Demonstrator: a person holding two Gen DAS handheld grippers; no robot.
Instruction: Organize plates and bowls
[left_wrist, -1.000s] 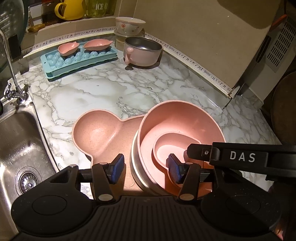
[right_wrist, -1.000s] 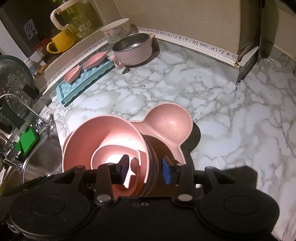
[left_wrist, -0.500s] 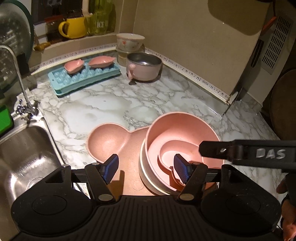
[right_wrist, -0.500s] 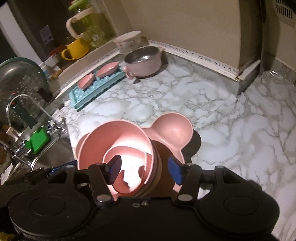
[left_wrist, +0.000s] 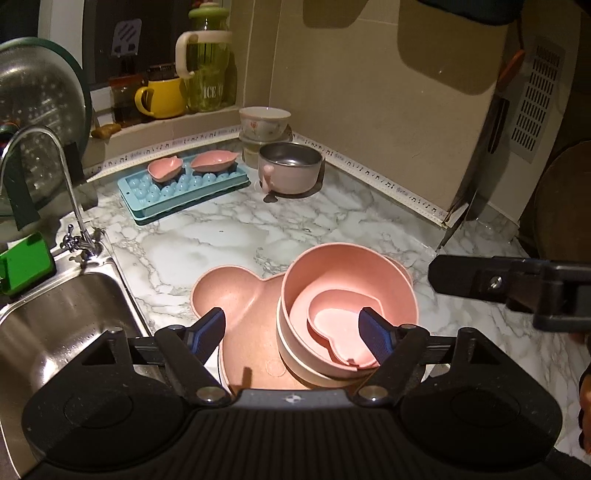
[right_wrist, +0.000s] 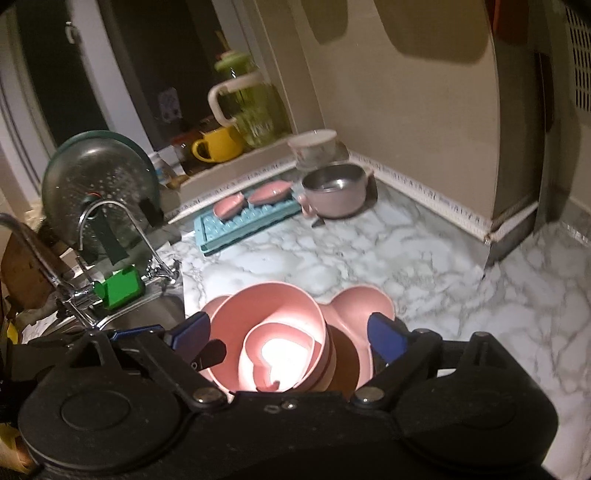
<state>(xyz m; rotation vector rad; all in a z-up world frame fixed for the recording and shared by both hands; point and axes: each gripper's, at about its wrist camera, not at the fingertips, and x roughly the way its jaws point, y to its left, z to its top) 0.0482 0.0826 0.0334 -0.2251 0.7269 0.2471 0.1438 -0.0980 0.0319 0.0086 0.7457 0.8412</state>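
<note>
A pink bear-shaped plate (left_wrist: 229, 295) lies on the marble counter (left_wrist: 221, 236). On it stand stacked bowls: a large pink bowl (left_wrist: 384, 280) over a cream one, with a small pink heart-shaped bowl (left_wrist: 332, 328) inside. My left gripper (left_wrist: 291, 330) is open and empty, raised above the stack. My right gripper (right_wrist: 288, 332) is open and empty, also above the stack (right_wrist: 273, 317). The plate's ear (right_wrist: 365, 302) shows to the right of the stack in the right wrist view.
A steel sink (left_wrist: 55, 325) with a tap (left_wrist: 74, 206) is at the left. A blue ice tray (left_wrist: 184, 188) holding two small pink dishes, a pink steel-lined pot (left_wrist: 290, 168) and a white bowl (left_wrist: 264, 120) stand at the back. The right gripper's body (left_wrist: 517, 288) hangs at the right.
Both grippers have opened wide and lifted back away from the stack. The right gripper let go of the large bowl's rim. The stack stays on the plate.
</note>
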